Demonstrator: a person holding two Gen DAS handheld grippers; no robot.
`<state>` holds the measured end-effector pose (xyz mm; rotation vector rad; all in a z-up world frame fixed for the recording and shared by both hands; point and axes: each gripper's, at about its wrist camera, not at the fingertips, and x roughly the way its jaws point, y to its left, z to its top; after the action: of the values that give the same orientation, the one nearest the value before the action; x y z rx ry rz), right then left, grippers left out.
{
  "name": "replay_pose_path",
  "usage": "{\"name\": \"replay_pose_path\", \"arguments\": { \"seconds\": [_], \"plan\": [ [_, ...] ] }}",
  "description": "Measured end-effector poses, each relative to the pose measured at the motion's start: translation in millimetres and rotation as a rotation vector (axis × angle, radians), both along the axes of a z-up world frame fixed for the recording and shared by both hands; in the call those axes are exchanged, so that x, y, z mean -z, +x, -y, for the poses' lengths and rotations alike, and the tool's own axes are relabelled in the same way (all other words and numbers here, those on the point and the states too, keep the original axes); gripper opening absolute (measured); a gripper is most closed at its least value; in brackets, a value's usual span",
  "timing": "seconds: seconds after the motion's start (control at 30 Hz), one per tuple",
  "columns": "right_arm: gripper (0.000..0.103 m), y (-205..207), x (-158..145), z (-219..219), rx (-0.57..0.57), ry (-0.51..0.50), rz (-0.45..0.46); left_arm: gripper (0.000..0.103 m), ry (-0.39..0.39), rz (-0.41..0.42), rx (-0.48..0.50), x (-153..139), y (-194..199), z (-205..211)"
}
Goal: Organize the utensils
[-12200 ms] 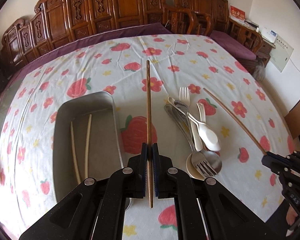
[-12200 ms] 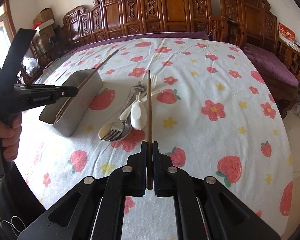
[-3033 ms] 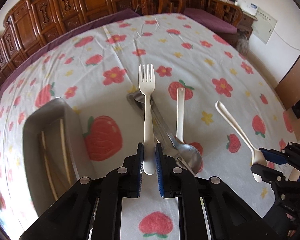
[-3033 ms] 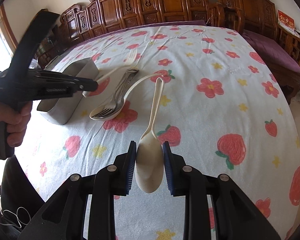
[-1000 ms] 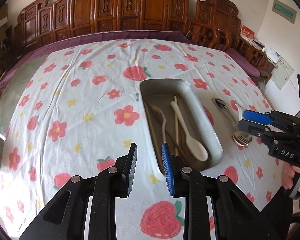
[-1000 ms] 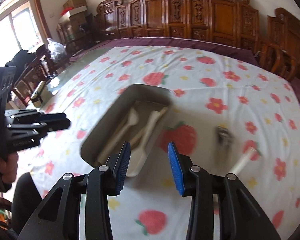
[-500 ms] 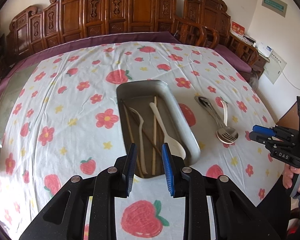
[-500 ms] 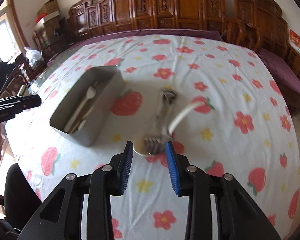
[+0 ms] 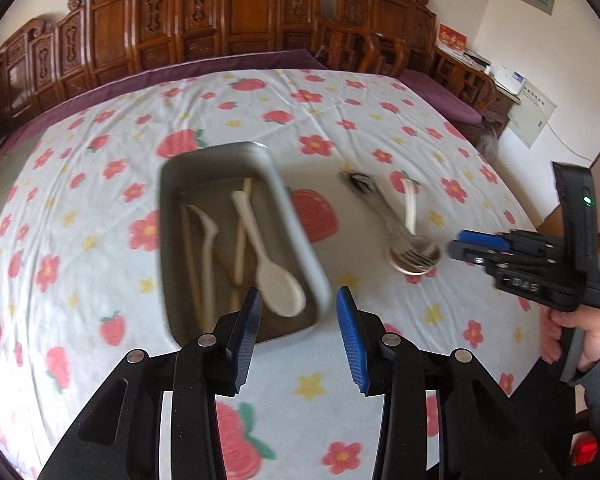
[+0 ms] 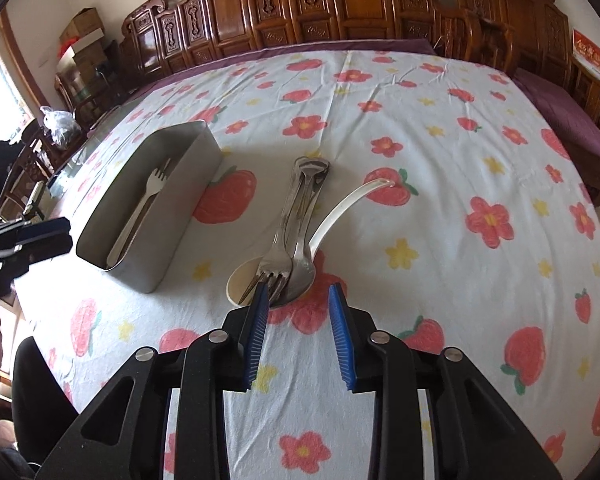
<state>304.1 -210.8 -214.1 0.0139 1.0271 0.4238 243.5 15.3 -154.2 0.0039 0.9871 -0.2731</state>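
Observation:
A grey metal tray [image 9: 296, 236] [image 10: 180, 196] holds chopsticks [image 9: 242, 236], a cream fork [image 9: 208, 240] [image 10: 140, 208] and a cream spoon [image 9: 276, 284]. On the cloth beside it lie a metal fork [image 10: 278, 244] [image 9: 410, 254], a metal spoon [image 10: 302, 264] and a white ceramic spoon [image 10: 340, 208] [image 9: 410, 206]. My left gripper [image 9: 298, 300] is open and empty over the tray's near right corner. My right gripper [image 10: 298, 298] is open and empty, just short of the metal fork's tines; it also shows in the left wrist view [image 9: 480, 242].
The table wears a white cloth with strawberries and flowers [image 10: 440, 160]. Carved wooden chairs [image 9: 240, 20] line the far edge. Boxes and a bag [image 10: 60, 120] stand at the far left.
Both grippers have opened wider. The left one has swung right, so the tray sits further left in its view. The right one has moved closer to the metal fork and spoons.

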Motion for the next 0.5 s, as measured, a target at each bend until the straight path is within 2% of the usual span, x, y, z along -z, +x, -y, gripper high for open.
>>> {"name": "replay_pose_path", "arguments": {
  "seconds": [0.23, 0.27, 0.4, 0.5],
  "plan": [
    [0.032, 17.9, 12.9, -2.8, 0.019, 0.02, -0.045, 0.037, -0.004, -0.001, 0.055, 2.3, 1.6, 32.1],
    [0.027, 20.4, 15.8, -2.3, 0.026, 0.025, -0.059, 0.037, -0.003, 0.0, 0.061, 2.0, 1.4, 35.6],
    [0.018, 26.5, 26.5, -0.2, 0.053, 0.055, -0.122, 0.037, -0.006, 0.0, 0.072, 1.7, -1.5, 42.7],
    [0.015, 28.6, 30.1, -1.6, 0.063, 0.065, -0.148, 0.037, -0.006, -0.004, 0.077, 3.0, -4.0, 44.9]
  ]
}}
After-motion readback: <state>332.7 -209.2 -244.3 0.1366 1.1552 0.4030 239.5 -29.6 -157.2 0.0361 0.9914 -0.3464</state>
